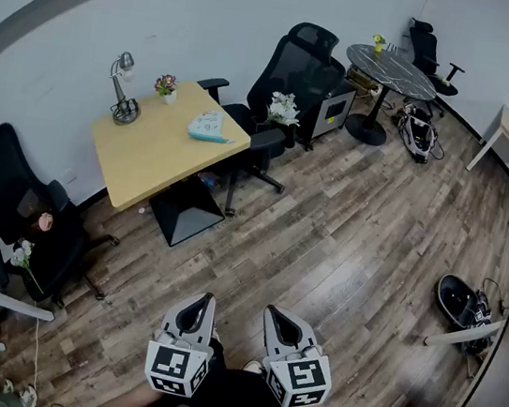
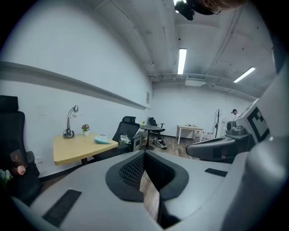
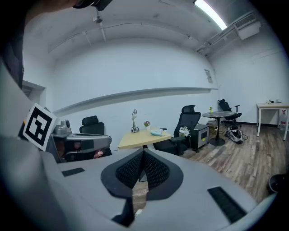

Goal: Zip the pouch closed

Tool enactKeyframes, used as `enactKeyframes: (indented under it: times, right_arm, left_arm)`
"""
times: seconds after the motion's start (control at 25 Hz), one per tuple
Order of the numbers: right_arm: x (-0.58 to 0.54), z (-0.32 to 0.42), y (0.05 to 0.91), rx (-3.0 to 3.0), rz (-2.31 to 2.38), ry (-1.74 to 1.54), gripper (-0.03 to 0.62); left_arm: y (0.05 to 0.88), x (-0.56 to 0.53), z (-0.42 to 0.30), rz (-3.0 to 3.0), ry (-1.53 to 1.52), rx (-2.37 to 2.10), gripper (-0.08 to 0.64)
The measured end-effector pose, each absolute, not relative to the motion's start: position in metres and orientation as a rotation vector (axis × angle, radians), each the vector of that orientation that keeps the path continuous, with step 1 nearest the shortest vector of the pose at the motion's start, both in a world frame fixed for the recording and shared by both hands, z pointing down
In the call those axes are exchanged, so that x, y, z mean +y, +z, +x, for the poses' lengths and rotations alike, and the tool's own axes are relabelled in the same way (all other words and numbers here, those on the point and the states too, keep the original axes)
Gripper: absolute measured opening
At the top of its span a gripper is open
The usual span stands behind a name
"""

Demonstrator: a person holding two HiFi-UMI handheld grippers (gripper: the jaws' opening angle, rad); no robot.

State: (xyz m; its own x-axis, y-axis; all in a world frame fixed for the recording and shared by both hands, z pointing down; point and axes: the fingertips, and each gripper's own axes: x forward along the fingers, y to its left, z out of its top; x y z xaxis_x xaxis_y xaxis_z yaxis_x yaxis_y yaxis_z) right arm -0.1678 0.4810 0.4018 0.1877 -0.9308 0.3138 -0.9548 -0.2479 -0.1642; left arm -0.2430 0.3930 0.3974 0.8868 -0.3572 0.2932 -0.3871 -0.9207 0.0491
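1. Wood floor (image 1: pixel 342 249): plank flooring fills most of the head view. The person stands on it, well apart from the furniture.

2. Surface (image 1: pixel 153 150): a yellow-topped desk against the white wall, upper left in the head view. It carries the pouch, a desk lamp and a flower pot.

3. Office chair (image 1: pixel 298 67): black, mesh-backed, just beside the right-hand corner of the surface. A second black chair (image 1: pixel 9 199) stands near the opposite end.

4. Round table (image 1: pixel 390 71): dark top on a pedestal base, beyond the first chair.

5. Left gripper (image 1: pixel 197 305): held low and close to the body, pointing toward the surface. In the left gripper view (image 2: pixel 144 155) the jaws are pressed together at the tips, with nothing between them; only floor shows through the gap behind the tips.

6. Right gripper (image 1: pixel 283 318): held just beside the left one, at the same height. In the right gripper view (image 3: pixel 143 153) the jaws likewise meet at the tips and clamp nothing.

7. Pouch (image 1: pixel 207 126): light blue, lying flat near the right-hand edge of the surface, well apart from both grippers. It also shows in the left gripper view (image 2: pixel 102 140) and the right gripper view (image 3: pixel 157 132). Its zipper is too small to make out.

8. Desk lamp (image 1: pixel 123 88): metal, upright, at the wall side of the surface.

9. Flower pot (image 1: pixel 166 87): small, between the lamp and the pouch.
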Motion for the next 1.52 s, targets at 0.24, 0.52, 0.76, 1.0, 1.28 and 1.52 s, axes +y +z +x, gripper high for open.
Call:
enactKeyframes:
  times: [0.24,0.52,0.76,1.0,1.28,1.52]
  right_arm:
    - [0.476,-0.15,0.406,-1.88,2.376,0.556,0.014]
    - [0.459,-0.133,0.411,-1.866,2.383,0.578,0.012]
    - [0.439,-0.116,0.404,-1.849,2.41,0.579,0.014]
    - [0.404,-0.095,0.389,-1.862,2.446,0.552,0.014]
    - [0.358,-0.089,0.382,-1.853,2.437,0.536,0.014]
    - [0.327,-0.089,0.372,-1.827,2.434,0.513,0.014]
  left_arm:
    - [0.402,0.389,-0.225,2.949,0.444,-0.571,0.008]
    - [0.408,0.372,-0.212,2.935,0.479,-0.567,0.008]
    - [0.406,0.354,-0.199,2.93,0.491,-0.559,0.008]
    - [0.393,0.322,-0.182,2.944,0.454,-0.567,0.008]
    - [0.389,0.28,-0.177,2.929,0.427,-0.566,0.008]
    - [0.38,0.248,-0.17,2.926,0.381,-0.536,0.008]
